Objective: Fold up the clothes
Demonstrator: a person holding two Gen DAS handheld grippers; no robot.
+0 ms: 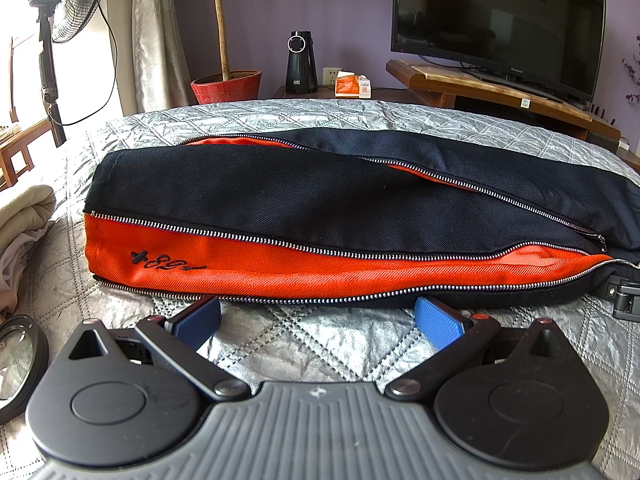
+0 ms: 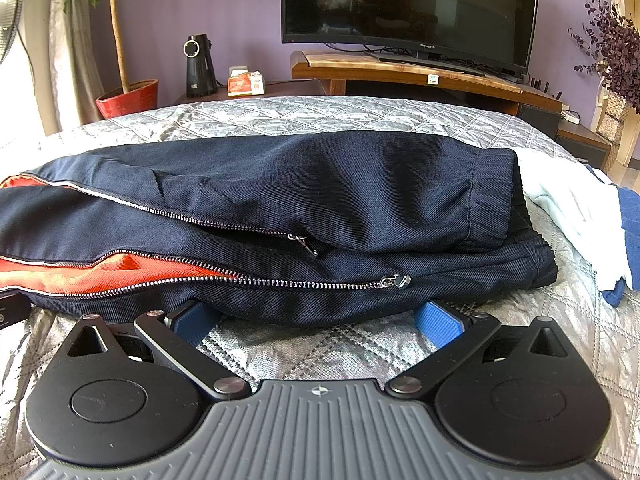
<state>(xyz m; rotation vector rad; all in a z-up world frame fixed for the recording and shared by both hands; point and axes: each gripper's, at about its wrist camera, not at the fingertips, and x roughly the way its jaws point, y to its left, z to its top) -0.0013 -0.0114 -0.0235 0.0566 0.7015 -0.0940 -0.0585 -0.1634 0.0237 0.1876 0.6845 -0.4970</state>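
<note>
Navy trousers [image 1: 248, 196] with orange zip panels lie folded lengthwise across the grey quilted bed [image 1: 312, 344]. Their hem end with black marks on orange [image 1: 160, 264] fills the left wrist view. The elastic waistband end [image 2: 492, 200] shows in the right wrist view, with two zip pulls [image 2: 394, 281] near the front edge. My left gripper [image 1: 318, 322] is open, its blue pads [image 1: 438, 326] at the near edge of the orange panel, tips tucked just under it. My right gripper [image 2: 318, 322] is open too, pads [image 2: 436, 326] at the trousers' near edge.
A beige folded cloth [image 1: 24, 224] and a round glass lid [image 1: 16, 364] lie left of the left gripper. White and blue garments [image 2: 588, 216] lie right of the waistband. Beyond the bed stand a red plant pot [image 1: 226, 86], a black speaker [image 1: 301, 64] and a TV [image 1: 496, 20].
</note>
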